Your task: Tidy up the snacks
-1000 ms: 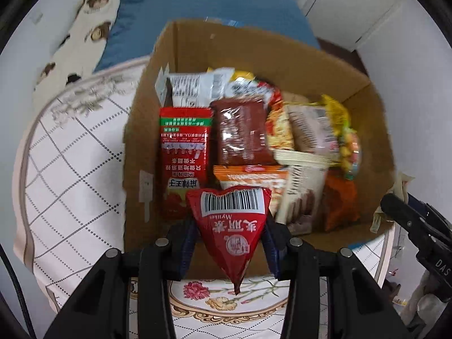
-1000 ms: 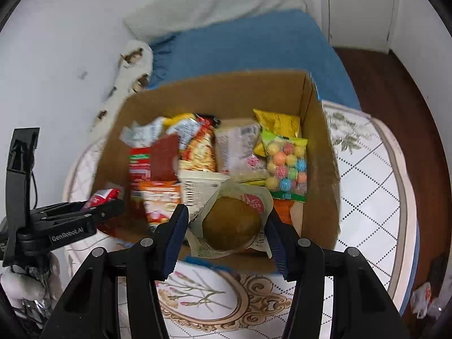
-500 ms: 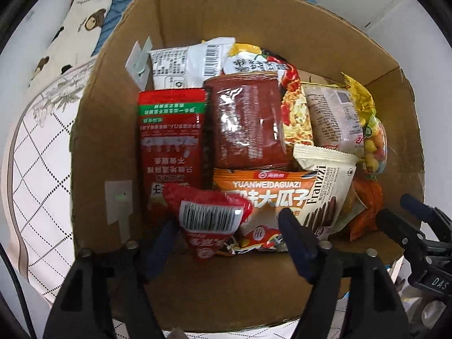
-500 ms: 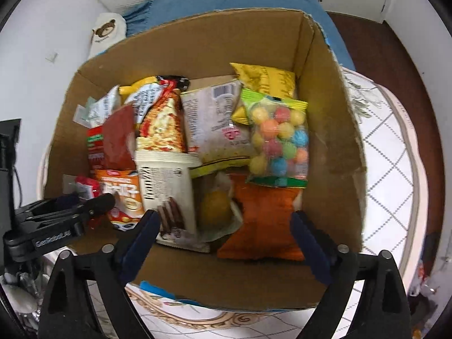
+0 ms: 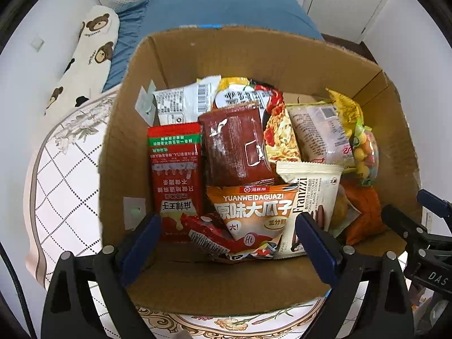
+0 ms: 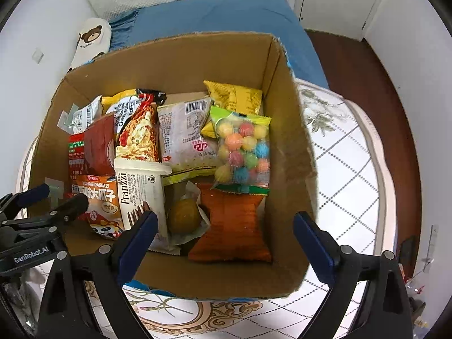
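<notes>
Snacks (image 5: pixel 248 212): about twelve, one box (image 5: pixel 254 53).

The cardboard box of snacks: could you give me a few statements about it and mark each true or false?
1. The cardboard box stands on a patterned table. True.
2. The bag of coloured candy balls lies outside the box. False: it lies inside, near the box's right wall.
3. The right tool is clamped on the orange packet. False: its jaws are opening, gripping nothing.
4. The small red packet lies in the box under the left tool. True.
</notes>
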A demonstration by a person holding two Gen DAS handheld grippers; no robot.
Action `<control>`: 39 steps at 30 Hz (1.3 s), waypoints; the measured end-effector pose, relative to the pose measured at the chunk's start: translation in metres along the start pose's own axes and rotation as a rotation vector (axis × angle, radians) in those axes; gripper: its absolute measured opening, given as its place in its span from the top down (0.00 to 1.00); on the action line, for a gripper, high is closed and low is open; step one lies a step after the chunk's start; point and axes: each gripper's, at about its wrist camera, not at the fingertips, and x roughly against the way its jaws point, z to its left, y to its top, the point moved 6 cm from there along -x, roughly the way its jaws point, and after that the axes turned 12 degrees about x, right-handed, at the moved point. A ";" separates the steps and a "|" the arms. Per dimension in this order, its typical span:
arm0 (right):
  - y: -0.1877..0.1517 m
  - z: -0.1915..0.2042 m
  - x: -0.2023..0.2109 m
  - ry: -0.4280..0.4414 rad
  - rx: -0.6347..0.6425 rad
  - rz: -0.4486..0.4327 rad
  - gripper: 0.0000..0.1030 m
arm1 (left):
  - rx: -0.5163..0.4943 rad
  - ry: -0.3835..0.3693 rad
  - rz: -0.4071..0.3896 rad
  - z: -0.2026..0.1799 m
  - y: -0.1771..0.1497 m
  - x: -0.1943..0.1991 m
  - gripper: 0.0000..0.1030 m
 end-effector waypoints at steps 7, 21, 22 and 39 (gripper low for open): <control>-0.007 0.001 0.031 0.005 -0.012 -0.074 0.04 | 0.014 0.011 -0.105 0.009 -0.007 0.040 0.06; -0.061 0.024 0.144 -0.052 0.043 -0.309 0.02 | 0.097 -0.070 -0.358 0.026 -0.067 0.145 0.06; -0.066 0.026 0.154 -0.050 0.043 -0.325 0.02 | 0.096 -0.071 -0.370 0.026 -0.071 0.151 0.06; -0.163 0.062 0.275 -0.069 0.057 -0.523 0.01 | 0.088 -0.046 -0.511 0.059 -0.162 0.247 0.06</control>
